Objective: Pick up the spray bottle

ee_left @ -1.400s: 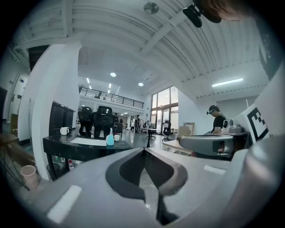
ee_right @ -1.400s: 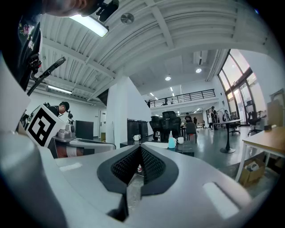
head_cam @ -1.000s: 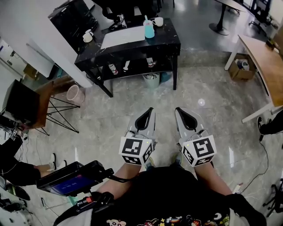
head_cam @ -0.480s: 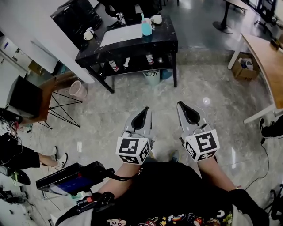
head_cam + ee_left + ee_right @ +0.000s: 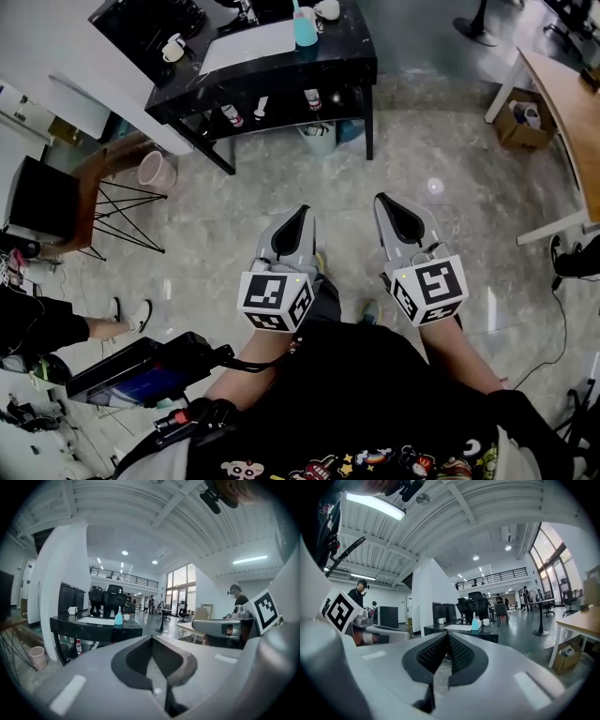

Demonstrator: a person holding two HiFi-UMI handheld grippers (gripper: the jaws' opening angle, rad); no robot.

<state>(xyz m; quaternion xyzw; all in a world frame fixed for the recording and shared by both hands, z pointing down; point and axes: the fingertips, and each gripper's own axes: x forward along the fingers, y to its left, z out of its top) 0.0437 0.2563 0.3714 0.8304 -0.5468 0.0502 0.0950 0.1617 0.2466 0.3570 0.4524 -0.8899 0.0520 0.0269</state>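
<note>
The spray bottle (image 5: 305, 26) stands upright on a black surface (image 5: 281, 73) well ahead of the person, across open floor. It is pale blue with a white head, near the far edge, just beside a white sheet (image 5: 248, 45) that lies flat on the top. A white mug (image 5: 327, 9) sits close to the bottle on its other side, and another mug (image 5: 173, 49) is at the left end.

On the shelf below are a few small bottles (image 5: 312, 98), and a bin (image 5: 319, 137) stands on the ground underneath.

The left gripper (image 5: 300, 214) and the right gripper (image 5: 384, 201) are held side by side at waist height, both pointing toward the surface. Each has its jaws pressed together with nothing between them.

The floor (image 5: 234, 220) is glossy pale stone. A pink bucket (image 5: 155, 171) sits near the surface's left legs, next to a wire-legged stand with a dark screen (image 5: 42, 197). To the right is a wooden desk (image 5: 574, 108) with a cardboard box (image 5: 520, 124) beneath its end. Another person's shoe (image 5: 141, 316) shows at the left.
</note>
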